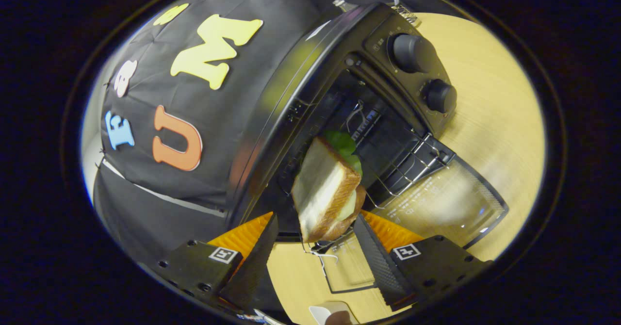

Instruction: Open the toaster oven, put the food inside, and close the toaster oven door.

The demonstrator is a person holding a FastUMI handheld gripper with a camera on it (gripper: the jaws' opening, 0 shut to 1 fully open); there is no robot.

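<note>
The black toaster oven (310,87) stands on the wooden table with its glass door (436,203) folded down flat and its dark cavity showing. A wire rack (412,165) sticks out of the opening over the door. The food is a toasted sandwich (322,189) with green lettuce; it sits at the oven's mouth, tilted, its lower end between my fingertips. My gripper (318,218) is open: the right finger (371,245) is at the sandwich's side, while a gap shows between the left finger (257,252) and the bread. I cannot tell what the sandwich rests on.
Two black knobs (412,52) (440,96) sit on the oven's control panel beside the opening. The light wooden table (495,131) runs past the door and under my fingers. A small white object (330,310) lies near the table's edge behind the fingers.
</note>
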